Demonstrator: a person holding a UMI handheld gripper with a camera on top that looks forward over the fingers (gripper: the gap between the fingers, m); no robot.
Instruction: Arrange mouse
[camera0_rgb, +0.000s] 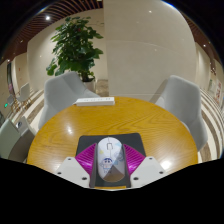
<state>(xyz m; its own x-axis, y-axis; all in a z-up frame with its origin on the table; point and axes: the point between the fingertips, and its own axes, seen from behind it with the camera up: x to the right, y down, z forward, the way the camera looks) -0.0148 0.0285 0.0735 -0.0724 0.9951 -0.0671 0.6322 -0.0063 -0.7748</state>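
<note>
- Our gripper (111, 170) has its jaws apart, and between them sits the white computer mouse with a grey scroll wheel (110, 157); we cannot tell whether the magenta pads (84, 158) on the inner faces of the fingers actually touch its sides, so we do not call it clamped.
- We see the mouse lying on a dark grey rectangular mouse mat (92, 141), its length running straight ahead along the fingers — nose pointing away from us.
- We see the mat resting on the near part of a round wooden table with a warm orange-brown top (70, 125).
- Beyond the mat, on the far side of the table, lies a flat white rectangular object (95, 101) — what it is we cannot tell.
- White moulded chairs (62, 92) stand around the table.
- Behind them, a tall green leafy potted plant (77, 45) stands near a pale wall.
</note>
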